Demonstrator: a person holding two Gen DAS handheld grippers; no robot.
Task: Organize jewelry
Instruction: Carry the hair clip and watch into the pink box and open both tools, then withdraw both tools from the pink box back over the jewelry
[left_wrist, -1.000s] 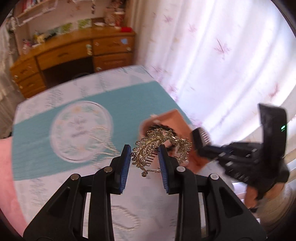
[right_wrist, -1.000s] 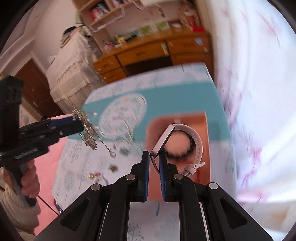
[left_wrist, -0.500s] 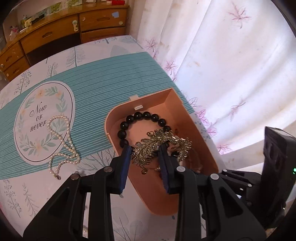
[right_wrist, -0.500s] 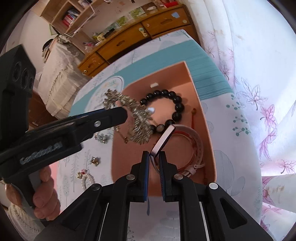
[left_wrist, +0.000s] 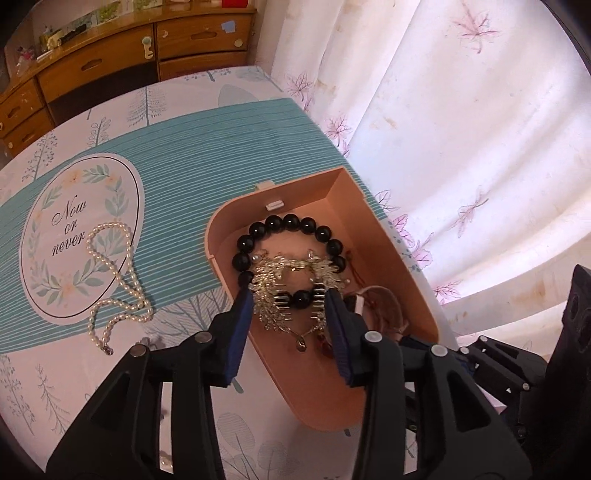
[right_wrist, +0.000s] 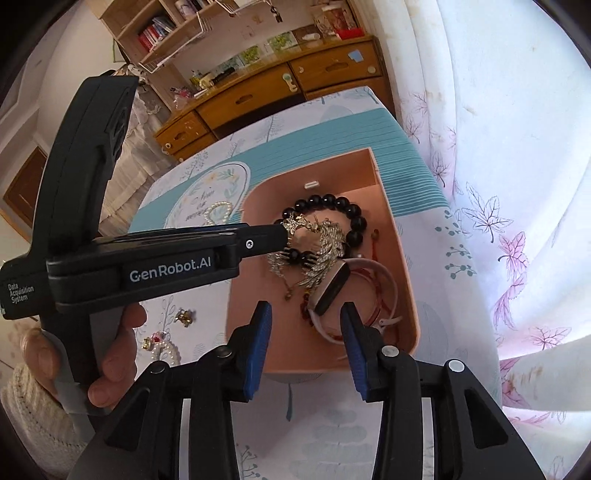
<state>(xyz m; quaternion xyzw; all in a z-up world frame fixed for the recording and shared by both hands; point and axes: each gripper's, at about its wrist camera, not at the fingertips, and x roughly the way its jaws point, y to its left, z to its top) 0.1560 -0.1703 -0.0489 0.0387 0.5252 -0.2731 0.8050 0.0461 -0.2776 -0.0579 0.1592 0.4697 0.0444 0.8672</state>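
Observation:
A pink box (left_wrist: 391, 236) (right_wrist: 384, 206) sits on the table by the curtain. In it lie a black bead bracelet (left_wrist: 291, 223) (right_wrist: 325, 201), a gold leaf hair comb (left_wrist: 291, 280) (right_wrist: 325, 243) and a white-strapped watch (right_wrist: 332, 288) (left_wrist: 384, 306). My left gripper (left_wrist: 290, 306) is open over the box, its jaws either side of the comb, which lies loose on the bracelet. My right gripper (right_wrist: 304, 325) is open just above the watch, which rests in the box.
A pearl necklace (left_wrist: 114, 280) lies on the round "Now or never" print left of the box. Small earrings (right_wrist: 183, 317) and a pearl piece (right_wrist: 164, 347) lie on the table's near left. A curtain hangs right; a wooden dresser stands behind.
Both grippers have lowered to the box and opened. The comb dropped from my left gripper onto the bracelet, and the watch left my right gripper and lies in the box.

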